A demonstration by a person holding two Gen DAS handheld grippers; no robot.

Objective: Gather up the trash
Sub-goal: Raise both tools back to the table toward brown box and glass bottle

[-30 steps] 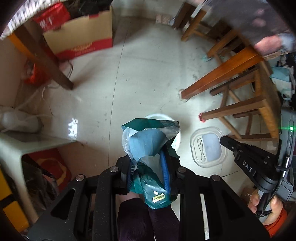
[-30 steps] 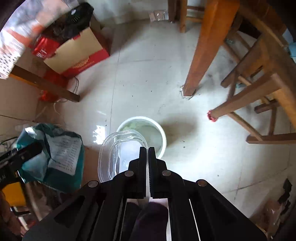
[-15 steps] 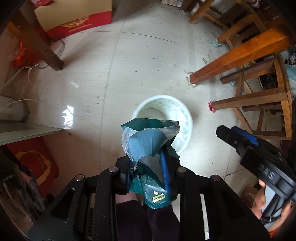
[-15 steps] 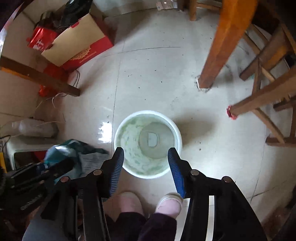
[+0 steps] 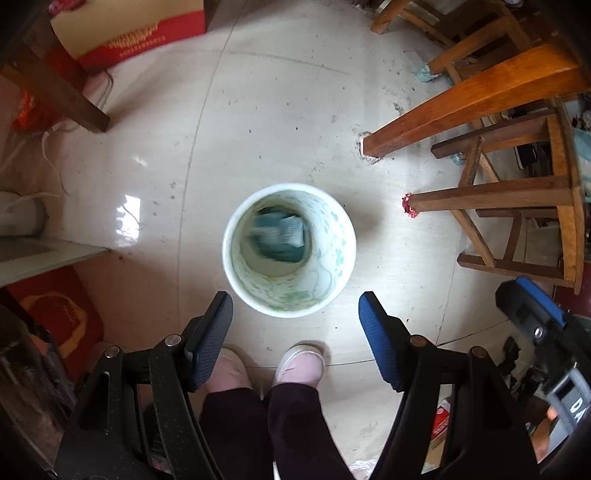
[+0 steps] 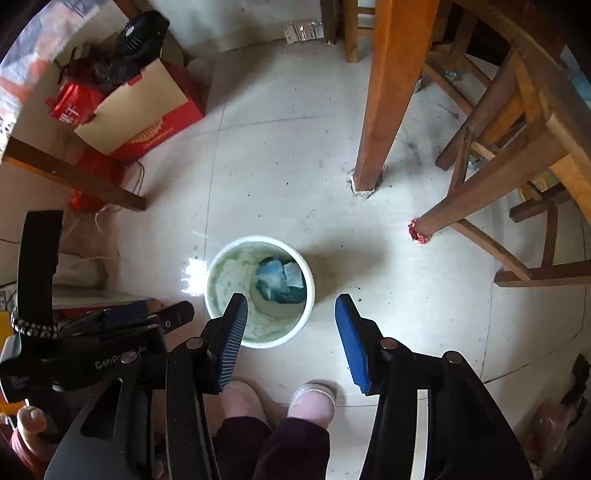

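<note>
Left claw [image 5: 295, 325] spread wide and empty, right claw [image 6: 291, 328] likewise, both above white bucket [image 5: 343, 254] on floor, teal wrapper [image 5: 277, 236] inside

White bin [image 5: 334, 254] with a pale green floral pattern inside holds a teal wrapper [image 5: 279, 236]. Blue-padded black left hand-held gripper [image 5: 295, 325]. Pink shoes [image 5: 299, 363] at 6 o'clock; red-and-tan box [image 5: 129, 33] at 11 o'clock.
</note>
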